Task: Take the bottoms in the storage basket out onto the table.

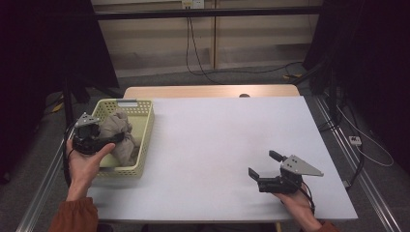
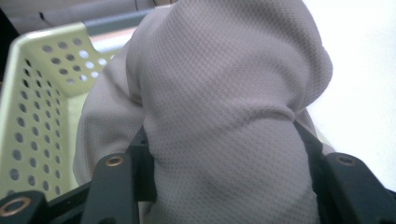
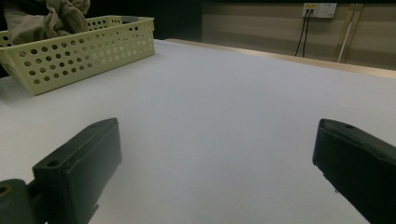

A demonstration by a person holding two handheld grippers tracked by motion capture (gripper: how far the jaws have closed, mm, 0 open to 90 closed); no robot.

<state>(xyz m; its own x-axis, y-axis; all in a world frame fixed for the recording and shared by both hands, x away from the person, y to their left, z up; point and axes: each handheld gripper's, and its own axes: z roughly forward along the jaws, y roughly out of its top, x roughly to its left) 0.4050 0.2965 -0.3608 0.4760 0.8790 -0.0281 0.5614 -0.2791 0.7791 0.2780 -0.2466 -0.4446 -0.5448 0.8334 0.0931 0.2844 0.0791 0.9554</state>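
Note:
A grey-beige cloth is bunched up in a pale yellow perforated basket at the table's left. My left gripper reaches into the basket from its left side and is shut on the cloth. In the left gripper view the cloth bulges up between the two black jaws, with the basket wall behind it. My right gripper rests low over the white table near the front right, open, nothing between its fingers. From the right gripper view the basket and cloth sit far off at the left.
The white tabletop stretches between the basket and my right gripper. A wooden strip runs along its far edge. Cables hang down the wall behind, from a socket. Metal rails flank the table.

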